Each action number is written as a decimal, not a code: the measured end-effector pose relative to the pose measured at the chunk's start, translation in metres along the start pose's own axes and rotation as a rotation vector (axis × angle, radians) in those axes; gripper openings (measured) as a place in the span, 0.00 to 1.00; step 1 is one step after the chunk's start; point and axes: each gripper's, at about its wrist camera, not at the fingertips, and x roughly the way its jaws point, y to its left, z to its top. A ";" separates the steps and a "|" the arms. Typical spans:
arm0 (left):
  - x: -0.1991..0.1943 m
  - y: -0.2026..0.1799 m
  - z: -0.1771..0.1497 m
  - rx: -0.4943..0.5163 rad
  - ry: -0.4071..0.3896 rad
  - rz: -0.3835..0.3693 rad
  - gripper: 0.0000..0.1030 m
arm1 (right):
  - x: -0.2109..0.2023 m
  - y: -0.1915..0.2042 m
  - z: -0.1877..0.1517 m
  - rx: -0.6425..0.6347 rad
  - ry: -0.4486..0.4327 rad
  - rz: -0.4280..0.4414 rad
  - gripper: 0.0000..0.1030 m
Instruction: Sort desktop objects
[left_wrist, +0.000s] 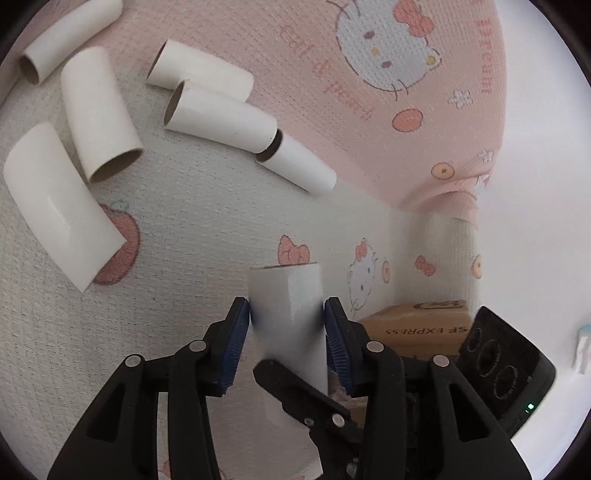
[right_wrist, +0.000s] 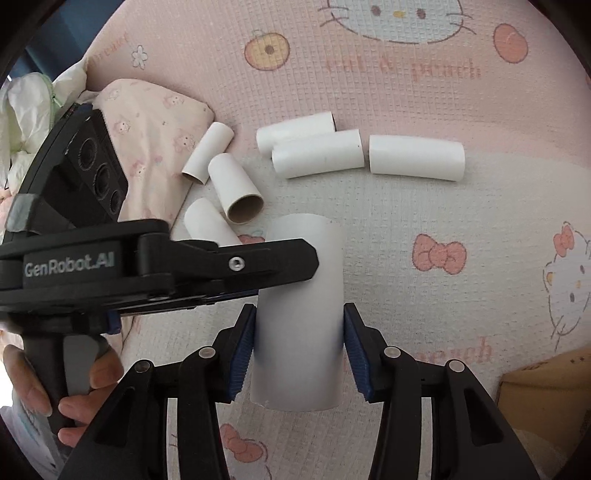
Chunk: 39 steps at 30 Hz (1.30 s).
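Holding one tube (right_wrist: 299, 314) lengthwise in both tongs, left (left_wrist: 287, 317) and right (right_wrist: 299, 332), pads pinching its sides.

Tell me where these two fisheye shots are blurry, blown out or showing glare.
Left wrist: held tube motion-blurred; glare streak on the near-left tube; right side overexposed to white.
Right wrist: sharper, evenly lit; held tube soft-edged; strong fisheye bending at the rim.

White cardboard tubes (right_wrist: 317, 153), scattered flat
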 end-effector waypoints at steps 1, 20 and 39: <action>0.000 -0.004 0.000 0.013 -0.001 0.009 0.46 | -0.002 0.002 -0.001 -0.006 -0.005 0.002 0.43; -0.035 -0.109 -0.048 0.320 -0.118 0.029 0.45 | -0.101 -0.010 -0.023 0.011 -0.269 0.012 0.44; -0.051 -0.182 -0.068 0.531 -0.174 0.080 0.45 | -0.170 0.007 -0.032 -0.123 -0.447 -0.166 0.41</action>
